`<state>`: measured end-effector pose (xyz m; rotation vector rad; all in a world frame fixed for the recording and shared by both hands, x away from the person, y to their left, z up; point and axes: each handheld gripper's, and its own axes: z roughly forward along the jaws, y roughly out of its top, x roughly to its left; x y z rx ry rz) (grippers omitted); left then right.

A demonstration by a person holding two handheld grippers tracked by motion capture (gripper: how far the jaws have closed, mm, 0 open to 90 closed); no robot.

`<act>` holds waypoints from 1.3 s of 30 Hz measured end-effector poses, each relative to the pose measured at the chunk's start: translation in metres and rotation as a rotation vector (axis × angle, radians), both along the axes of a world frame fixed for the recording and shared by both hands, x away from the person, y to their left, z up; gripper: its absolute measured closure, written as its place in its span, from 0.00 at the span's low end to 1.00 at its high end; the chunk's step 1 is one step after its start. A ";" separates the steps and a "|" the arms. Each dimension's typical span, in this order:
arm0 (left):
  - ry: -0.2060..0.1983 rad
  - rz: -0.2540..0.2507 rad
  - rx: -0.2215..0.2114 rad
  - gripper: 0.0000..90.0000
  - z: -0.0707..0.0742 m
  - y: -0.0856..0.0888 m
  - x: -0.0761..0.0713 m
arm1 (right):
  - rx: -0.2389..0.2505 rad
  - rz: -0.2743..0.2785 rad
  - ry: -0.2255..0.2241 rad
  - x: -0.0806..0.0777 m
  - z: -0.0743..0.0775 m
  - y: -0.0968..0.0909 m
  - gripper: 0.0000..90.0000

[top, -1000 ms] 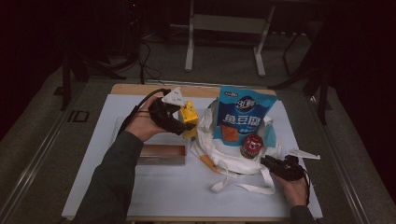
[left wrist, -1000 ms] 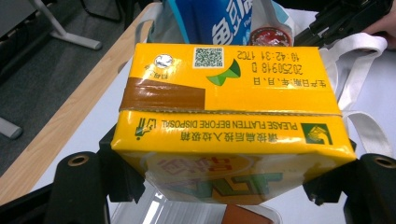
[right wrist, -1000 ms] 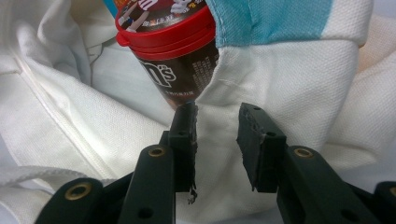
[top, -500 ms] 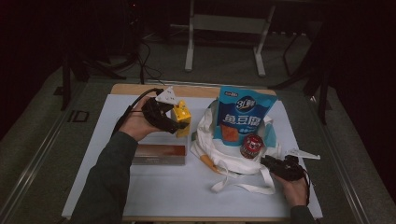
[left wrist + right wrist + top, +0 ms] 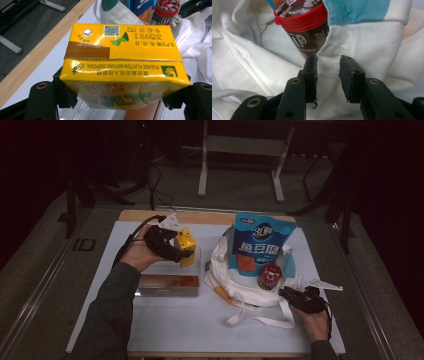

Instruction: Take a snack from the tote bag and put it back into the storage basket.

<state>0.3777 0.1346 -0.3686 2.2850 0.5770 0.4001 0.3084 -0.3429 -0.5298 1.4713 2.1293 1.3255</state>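
On carton: "PLEASE FLATTEN BEFORE DISPOSAL"; date 20250918 | left gripper clamps it

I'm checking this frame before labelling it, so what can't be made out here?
- Yellow carton, left gripper view: front label cut off by the bottom edge.
- Right claw, right gripper view: whether it pinches the white bag is unclear.
- Red-lidded jar: top cut off by the edge.
- Blue pouch, high view: small print too small.
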 end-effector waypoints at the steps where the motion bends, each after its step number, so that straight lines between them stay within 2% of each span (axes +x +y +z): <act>1: 0.001 0.004 0.004 0.32 -0.002 0.001 0.000 | 0.000 0.000 0.000 0.000 0.000 0.000 0.75; 8: 0.020 0.050 0.038 0.32 -0.011 0.008 0.002 | 0.001 -0.001 0.002 0.000 0.000 0.000 0.75; 19: 0.034 0.102 0.025 0.32 -0.020 0.017 0.001 | 0.000 -0.002 0.002 0.000 0.000 0.000 0.75; 23: 0.045 0.128 0.051 0.32 -0.026 0.019 0.002 | 0.001 -0.001 0.002 0.000 0.000 0.000 0.75; 27: 0.055 0.155 0.046 0.32 -0.029 0.025 0.002 | 0.000 -0.002 0.002 0.000 0.000 0.000 0.75; 32: 0.060 0.182 0.062 0.32 -0.031 0.029 0.001 | 0.000 -0.002 0.002 0.000 0.000 0.000 0.75; 36: 0.063 0.211 0.043 0.32 -0.032 0.034 0.000 | 0.001 -0.002 0.002 0.000 0.000 0.000 0.75; 39: 0.062 0.235 0.057 0.32 -0.034 0.035 -0.001 | 0.003 -0.002 0.002 0.000 0.000 0.000 0.75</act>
